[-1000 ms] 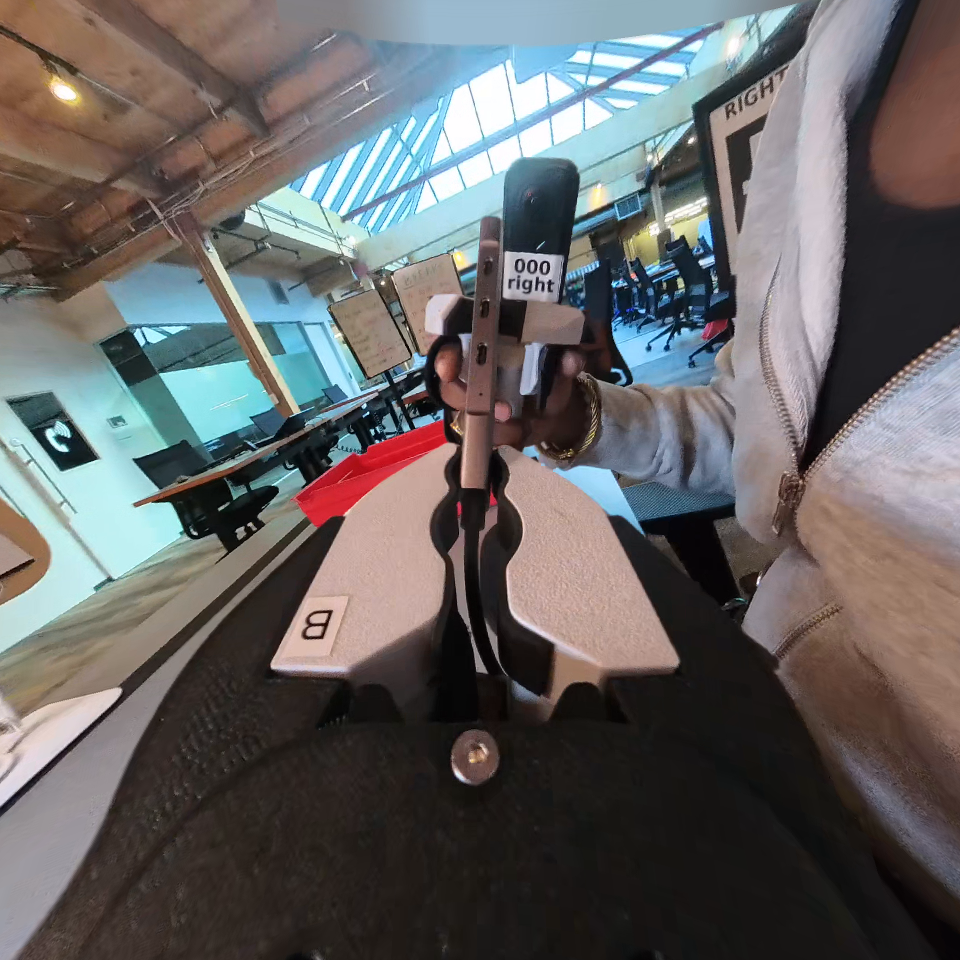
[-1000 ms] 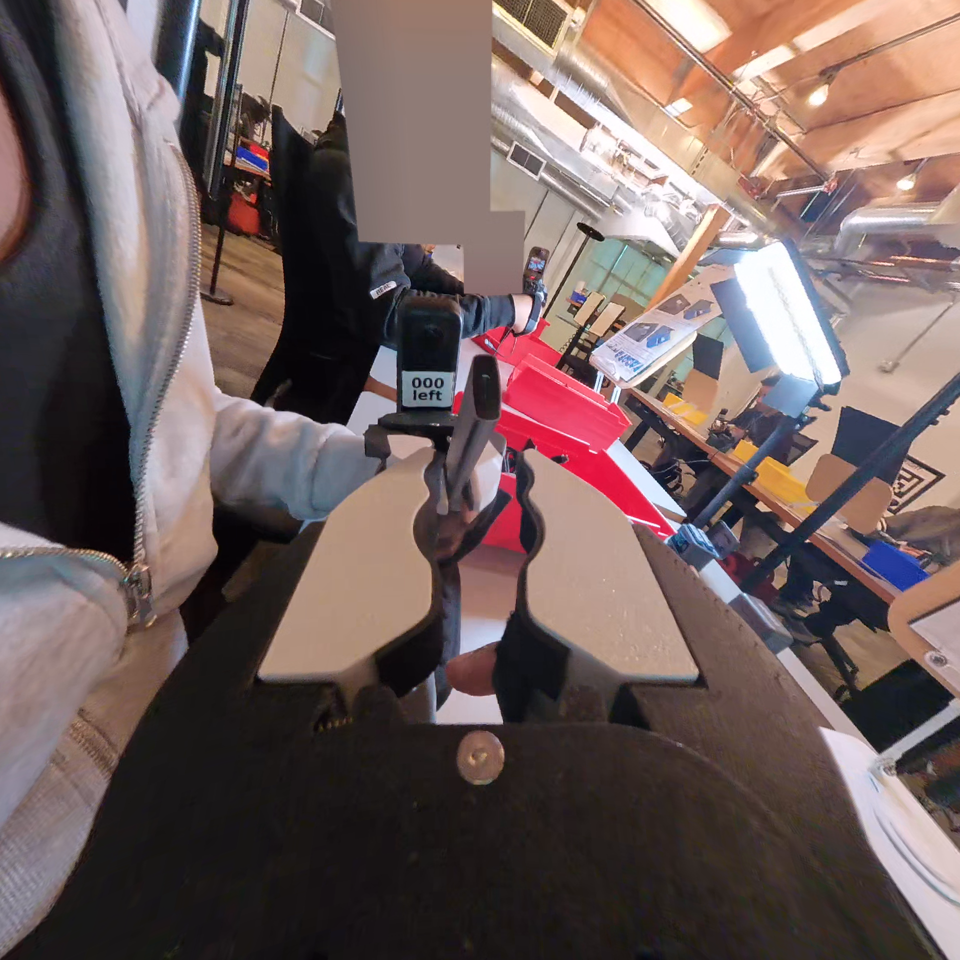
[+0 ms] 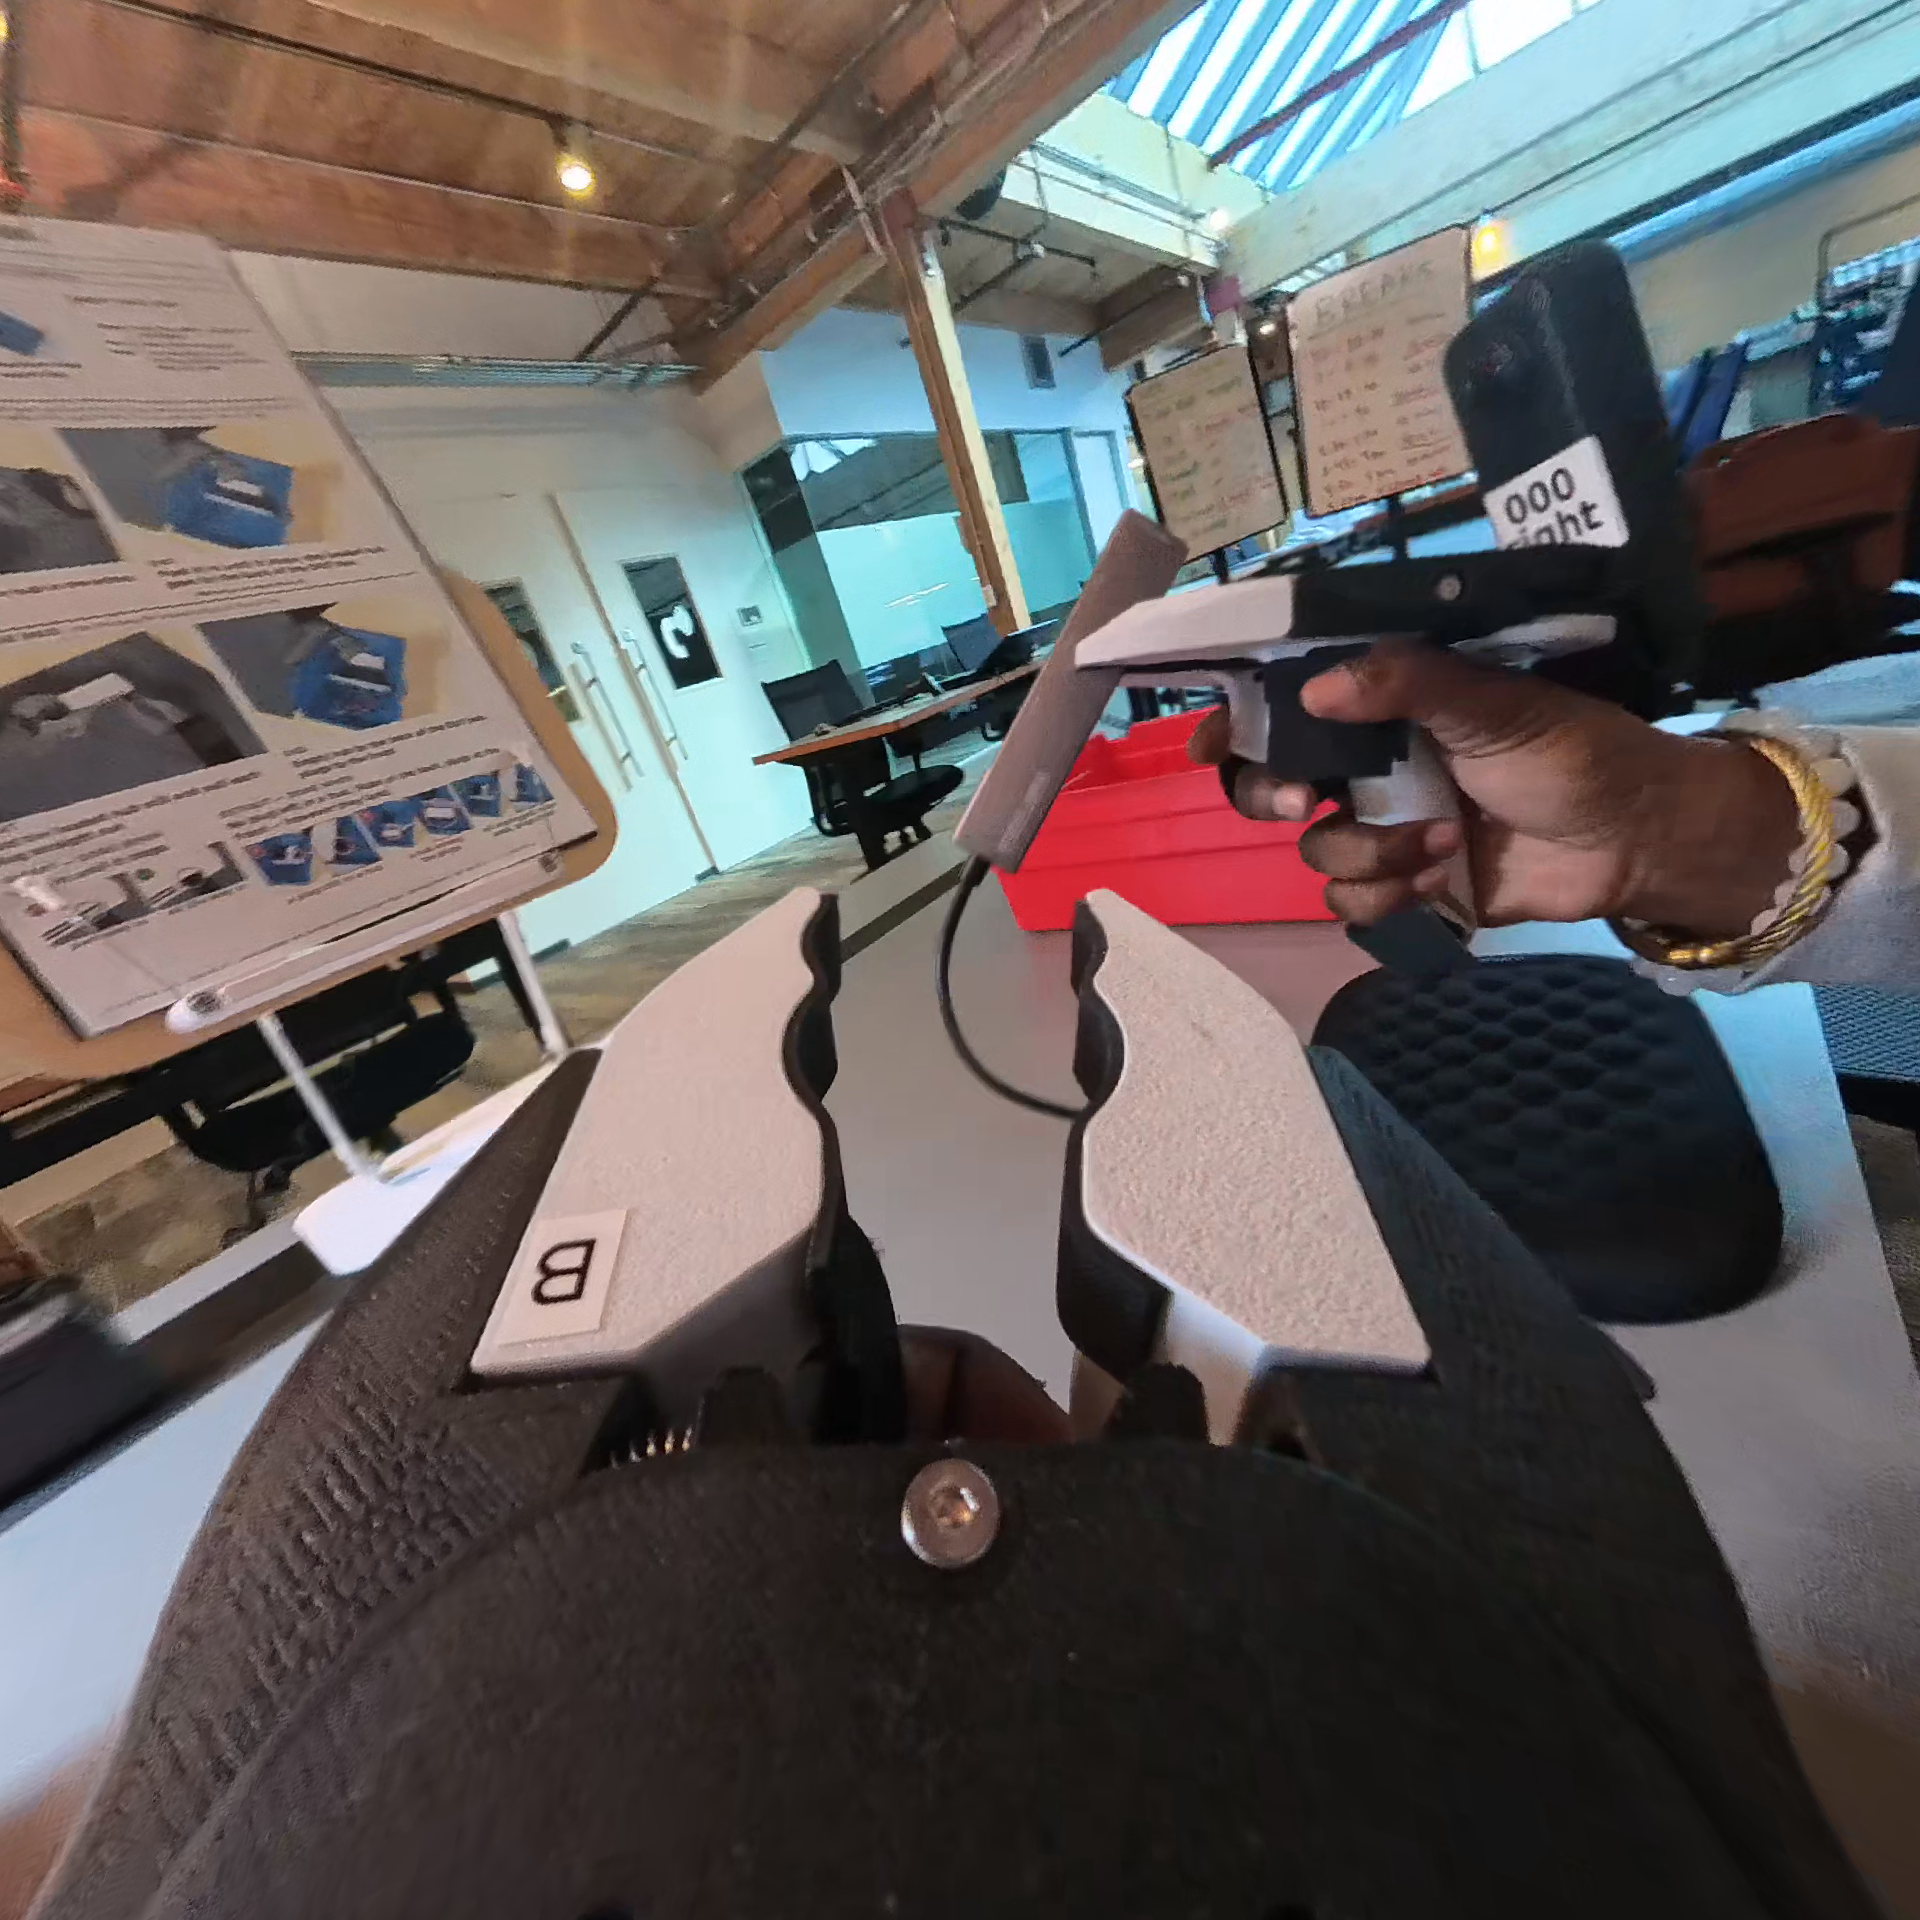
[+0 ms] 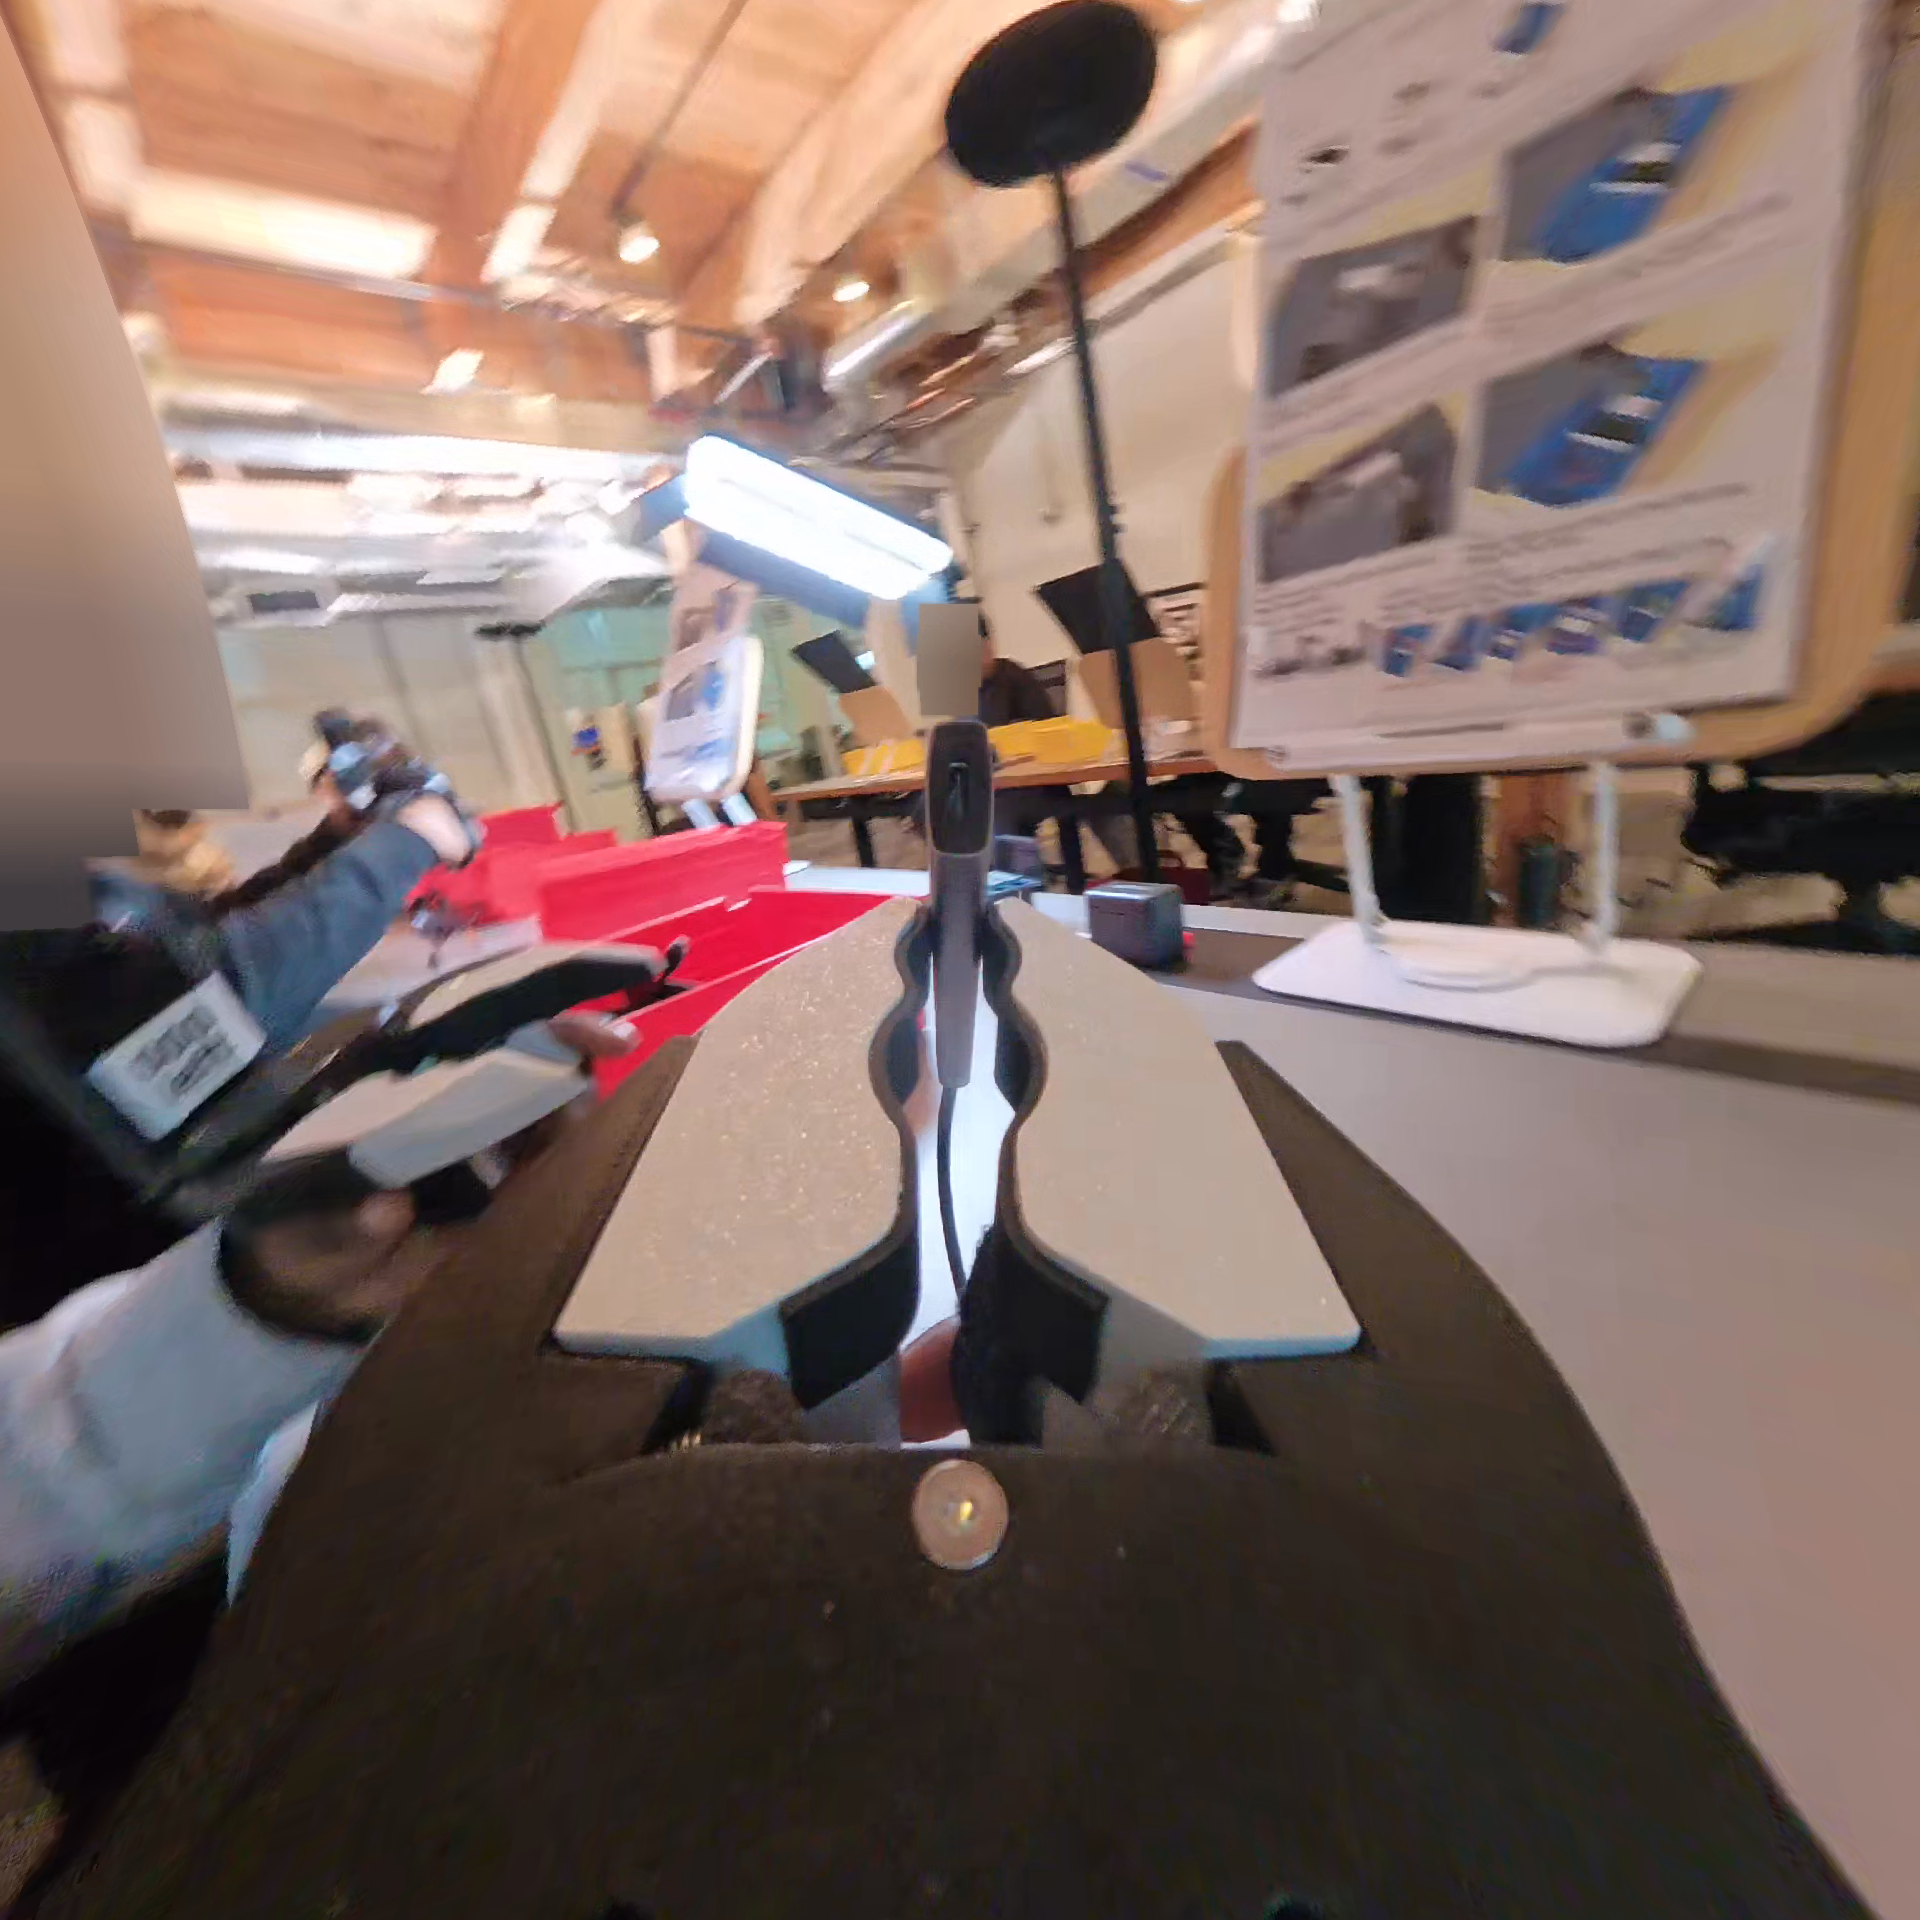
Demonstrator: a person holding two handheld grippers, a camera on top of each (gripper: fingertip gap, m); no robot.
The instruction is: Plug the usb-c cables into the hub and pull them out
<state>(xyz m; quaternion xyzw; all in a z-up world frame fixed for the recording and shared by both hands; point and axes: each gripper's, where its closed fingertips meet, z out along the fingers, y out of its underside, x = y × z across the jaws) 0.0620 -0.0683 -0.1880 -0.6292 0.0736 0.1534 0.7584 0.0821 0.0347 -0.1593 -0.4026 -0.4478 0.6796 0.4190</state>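
Between the left gripper's [image 3: 945,997] two grey fingers [image 3: 717,1122] a wide gap is seen, and nothing is held in it; only the grey table [image 3: 956,1195] shows through. Past the fingertips, toward one o'clock in the left wrist view, the hub [image 3: 1070,707] is seen as a slim grey bar, tilted with its upper end leaning toward one o'clock. It is clamped by the right gripper [image 3: 1132,634], which is carried in a person's hand [image 3: 1507,821] at three o'clock. From the hub's lower end a thin black cable [image 3: 951,997] drops in a loop and passes behind the left gripper's right finger; its far end cannot be made out.

In the right wrist view, the right gripper's [image 4: 956,914] fingers are drawn close together on the hub [image 4: 958,862], which stands nearly upright at twelve o'clock and rises above the fingertips. The black cable [image 4: 945,1164] hangs down from the hub's lower end through the narrow slot between the fingers. The left gripper [image 4: 582,987] is seen at nine o'clock, apart from the hub, though the view is blurred.

Red bins [image 3: 1143,842] are set on the table beyond the hub. An instruction board [image 3: 249,623] on a white stand is placed at ten o'clock in the left wrist view. A black mesh cushion [image 3: 1548,1132] lies at three o'clock beneath the hand.
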